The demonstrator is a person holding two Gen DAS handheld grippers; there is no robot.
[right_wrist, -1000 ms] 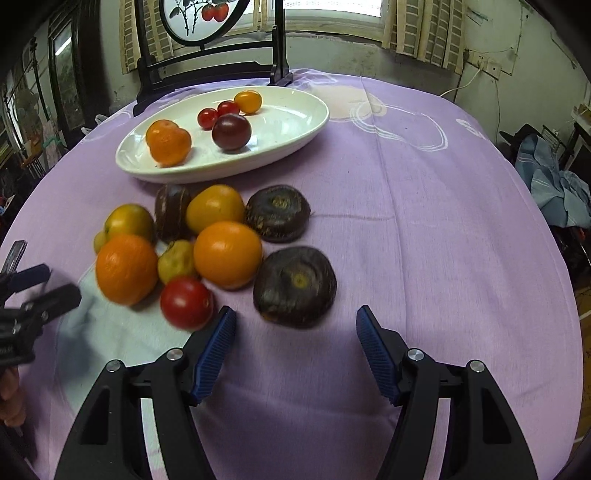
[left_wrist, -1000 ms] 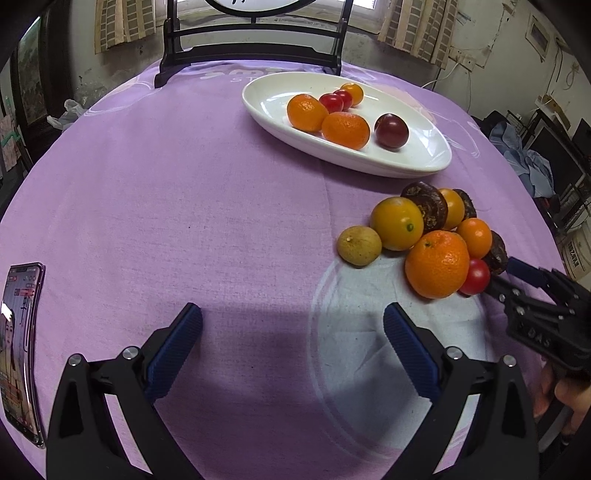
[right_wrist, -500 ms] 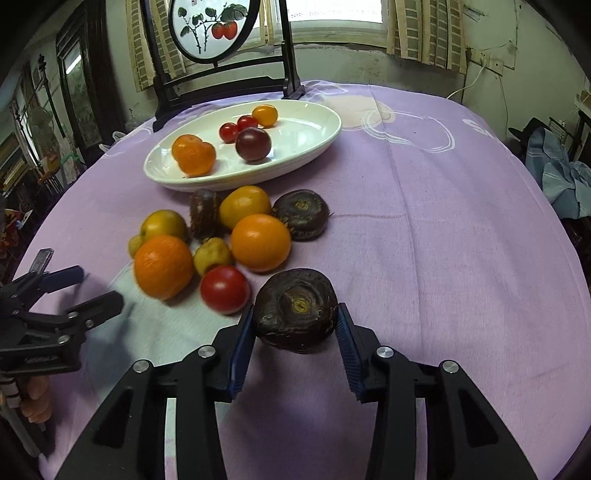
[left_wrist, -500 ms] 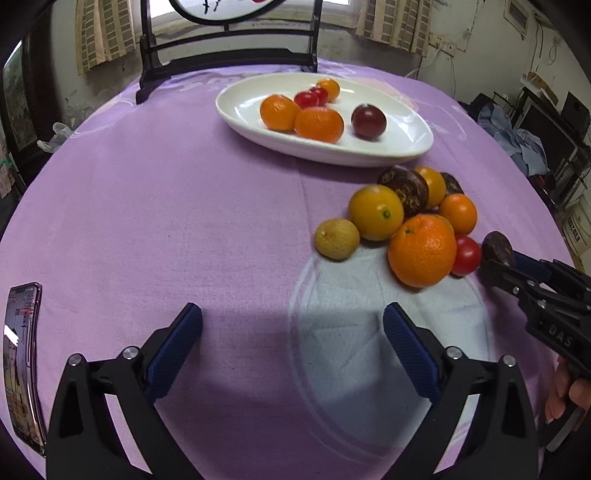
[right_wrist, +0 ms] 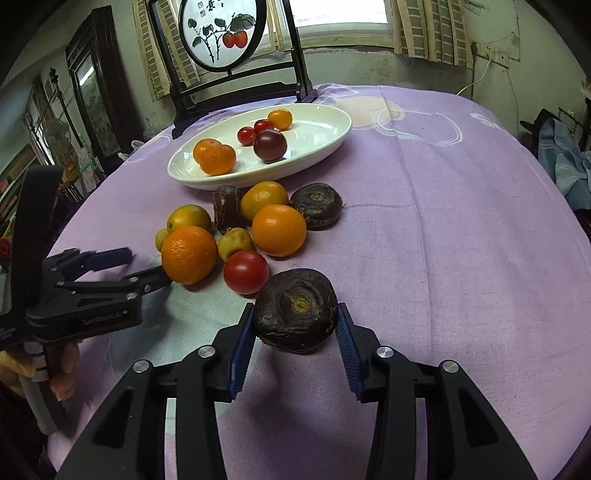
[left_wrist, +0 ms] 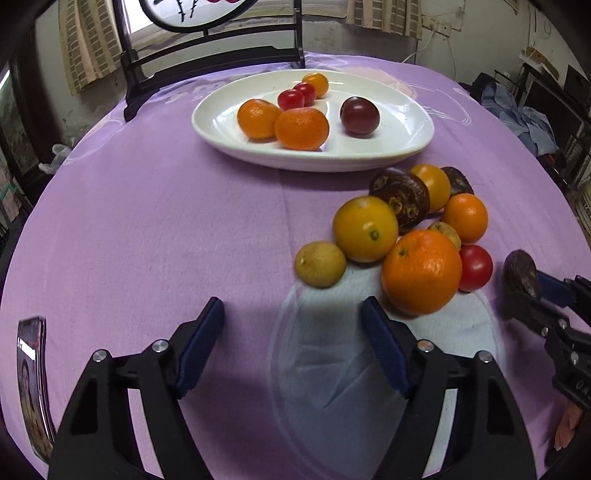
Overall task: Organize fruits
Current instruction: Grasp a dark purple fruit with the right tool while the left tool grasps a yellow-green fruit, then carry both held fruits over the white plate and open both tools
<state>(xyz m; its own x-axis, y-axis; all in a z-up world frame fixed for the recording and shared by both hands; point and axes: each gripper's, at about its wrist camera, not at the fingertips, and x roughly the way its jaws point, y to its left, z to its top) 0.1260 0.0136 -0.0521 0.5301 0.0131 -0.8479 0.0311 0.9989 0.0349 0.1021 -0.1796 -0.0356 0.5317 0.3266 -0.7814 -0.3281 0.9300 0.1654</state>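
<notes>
Right claw (right_wrist: 295, 328): we've closed on the dark fruit (right_wrist: 296, 309), now lifting clear of the worktop (right_wrist: 443, 221).
Left claw (left_wrist: 291, 339): spread, empty.
Next: white dish (right_wrist: 325, 144).

Round table covered by purple cloth (right_wrist: 461, 229). Dark wooden stand with a painted round screen (right_wrist: 221, 34) at the far edge. Curtained window (right_wrist: 340, 18) behind admits daylight.

Right gripper (right_wrist: 295, 325) clamped, both blue pads (right_wrist: 242, 345) pressed on the sides of a dark round fruit (right_wrist: 295, 310) held just above the cloth, while left gripper (left_wrist: 291, 328) hovers low over the table, jaws spread wide with nothing between them, bare fingers (right_wrist: 62, 369) around its handle.
</notes>
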